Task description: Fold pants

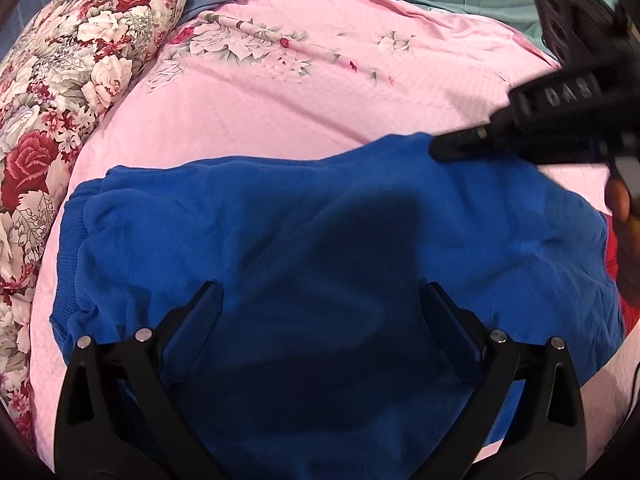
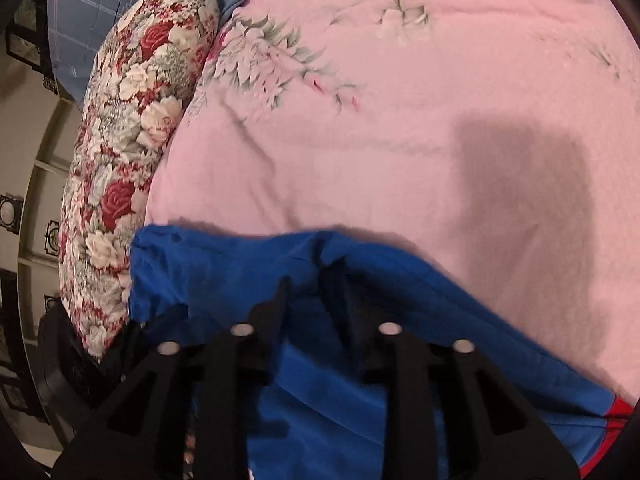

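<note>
Left wrist view shows the blue fleece pants (image 1: 320, 240) lying folded on the pink quilted bedspread (image 1: 320, 92), beside a floral pillow (image 1: 60, 100). The left claw (image 1: 320, 300) hovers spread wide above them, holding nothing. The right claw (image 2: 306, 276), nearly pressed together, pinches the far edge. The fabric looks soft, light and limp; the ribbed cuffs (image 1: 68, 240) and edges would give the firmest hold.

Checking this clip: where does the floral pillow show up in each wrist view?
Left wrist view: the floral pillow curves along the left edge, upper left of the blue pants.
Right wrist view: the pillow runs down the left side, above the pants' left corner.
Shared landmark: the pink bedspread's flower print.
</note>
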Demonstrator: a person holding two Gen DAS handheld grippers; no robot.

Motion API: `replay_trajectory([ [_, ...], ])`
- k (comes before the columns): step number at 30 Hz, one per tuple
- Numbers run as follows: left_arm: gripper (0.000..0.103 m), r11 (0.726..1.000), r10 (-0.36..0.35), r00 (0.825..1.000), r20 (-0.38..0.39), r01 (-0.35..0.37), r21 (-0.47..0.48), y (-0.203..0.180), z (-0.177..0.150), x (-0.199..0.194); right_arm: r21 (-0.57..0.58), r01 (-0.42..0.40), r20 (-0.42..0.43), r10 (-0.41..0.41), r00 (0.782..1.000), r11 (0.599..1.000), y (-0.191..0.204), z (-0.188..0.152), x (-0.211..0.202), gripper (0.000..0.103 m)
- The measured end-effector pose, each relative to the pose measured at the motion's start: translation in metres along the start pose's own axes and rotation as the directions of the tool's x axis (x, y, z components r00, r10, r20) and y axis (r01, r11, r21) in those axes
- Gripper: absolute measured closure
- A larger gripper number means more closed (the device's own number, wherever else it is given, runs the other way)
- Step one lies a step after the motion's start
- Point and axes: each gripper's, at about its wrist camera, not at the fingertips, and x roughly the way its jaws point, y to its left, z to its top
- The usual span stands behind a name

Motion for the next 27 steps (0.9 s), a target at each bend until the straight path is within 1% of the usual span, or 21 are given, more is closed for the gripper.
replay_trajectory([
  [1, 0.002, 1.000, 0.004, 1.000, 0.000, -0.004, 0.008, 0.000, 0.000, 0.001, -0.004, -0.006, 0.013, 0.006, 1.000, 1.000, 0.002, 0.005, 0.001, 0.093],
  [2, 0.002, 1.000, 0.013, 1.000, -0.002, -0.013, 0.018, -0.001, -0.002, 0.002, -0.005, -0.002, 0.035, 0.003, 0.999, 1.000, 0.003, 0.011, 0.000, 0.094],
  [3, 0.002, 1.000, 0.019, 1.000, -0.002, -0.019, 0.024, -0.002, -0.002, 0.003, -0.008, -0.002, 0.080, 0.002, 0.997, 1.000, 0.004, 0.017, -0.005, 0.103],
  [4, 0.002, 1.000, 0.020, 1.000, 0.001, -0.020, 0.023, -0.002, -0.003, 0.003, -0.025, 0.020, 0.150, -0.016, 0.989, 0.999, 0.006, 0.024, -0.011, 0.103],
  [5, 0.002, 1.000, 0.016, 1.000, -0.001, -0.016, 0.018, -0.001, -0.002, 0.003, -0.031, 0.042, 0.183, -0.036, 0.982, 0.999, 0.006, 0.029, -0.014, 0.103],
  [6, 0.002, 1.000, 0.013, 1.000, -0.003, -0.013, 0.016, 0.001, 0.000, 0.003, -0.032, 0.050, 0.191, -0.042, 0.981, 0.998, 0.003, 0.035, -0.014, 0.103],
  [7, 0.002, 1.000, 0.011, 1.000, -0.006, -0.011, 0.015, 0.002, 0.001, 0.003, -0.026, 0.041, 0.175, -0.036, 0.984, 0.999, -0.001, 0.038, -0.010, 0.103],
  [8, 0.002, 1.000, 0.008, 1.000, -0.009, -0.008, 0.014, 0.003, 0.002, 0.003, -0.015, 0.055, 0.149, -0.053, 0.987, 0.998, -0.006, 0.042, -0.003, 0.103],
  [9, 0.002, 1.000, 0.005, 1.000, -0.010, -0.005, 0.015, 0.003, 0.003, 0.003, -0.011, 0.061, 0.144, -0.059, 0.988, 0.998, -0.008, 0.041, -0.003, 0.103],
  [11, 0.002, 1.000, 0.004, 1.000, -0.008, -0.004, 0.019, 0.003, 0.003, 0.004, -0.010, -0.004, 0.108, 0.005, 0.994, 1.000, -0.011, 0.038, -0.008, 0.095],
  [12, 0.002, 1.000, 0.005, 1.000, -0.008, -0.005, 0.021, 0.003, 0.004, 0.004, -0.012, -0.032, 0.073, 0.033, 0.997, 0.999, -0.009, 0.036, -0.010, 0.084],
  [13, 0.002, 1.000, 0.005, 1.000, -0.008, -0.005, 0.019, 0.003, 0.004, 0.004, -0.020, -0.052, 0.046, 0.052, 0.998, 0.998, -0.007, 0.034, -0.012, 0.069],
  [14, 0.002, 1.000, 0.002, 1.000, -0.007, -0.002, 0.012, 0.003, 0.004, 0.004, -0.037, -0.064, 0.030, 0.065, 0.997, 0.997, -0.004, 0.031, -0.015, 0.063],
  [16, 0.002, 1.000, -0.009, 1.000, -0.004, 0.009, 0.000, 0.004, 0.004, 0.003, -0.036, -0.057, -0.002, 0.057, 0.998, 0.998, -0.001, 0.026, -0.014, 0.061],
  [18, 0.002, 1.000, -0.022, 1.000, -0.003, 0.022, -0.012, 0.006, 0.005, 0.003, -0.008, -0.076, -0.062, 0.076, 0.995, 0.997, -0.003, 0.025, -0.005, 0.061],
  [20, 0.002, 1.000, -0.024, 1.000, -0.006, 0.024, -0.016, 0.005, 0.004, 0.002, 0.021, -0.107, -0.108, 0.109, 0.988, 0.994, -0.003, 0.023, 0.006, 0.062],
  [21, 0.002, 1.000, -0.021, 1.000, -0.008, 0.021, -0.014, 0.004, 0.005, 0.003, 0.039, -0.107, -0.125, 0.111, 0.986, 0.993, -0.002, 0.024, 0.013, 0.064],
  [22, 0.002, 1.000, -0.017, 1.000, -0.011, 0.016, -0.011, 0.004, 0.005, 0.003, 0.051, -0.101, -0.136, 0.107, 0.985, 0.994, -0.002, 0.025, 0.017, 0.074],
  [23, 0.002, 1.000, -0.014, 1.000, -0.011, 0.014, -0.008, 0.002, 0.004, 0.003, 0.069, -0.084, -0.128, 0.093, 0.987, 0.994, -0.003, 0.027, 0.022, 0.078],
  [25, 0.002, 1.000, -0.017, 1.000, -0.011, 0.017, -0.008, 0.003, 0.005, 0.002, 0.089, -0.072, -0.074, 0.078, 0.994, 0.993, -0.004, 0.036, 0.022, 0.092],
  [27, 0.002, 1.000, -0.026, 1.000, -0.010, 0.026, -0.012, 0.005, 0.005, 0.002, 0.079, -0.064, -0.047, 0.068, 0.997, 0.995, -0.004, 0.040, 0.020, 0.094],
])
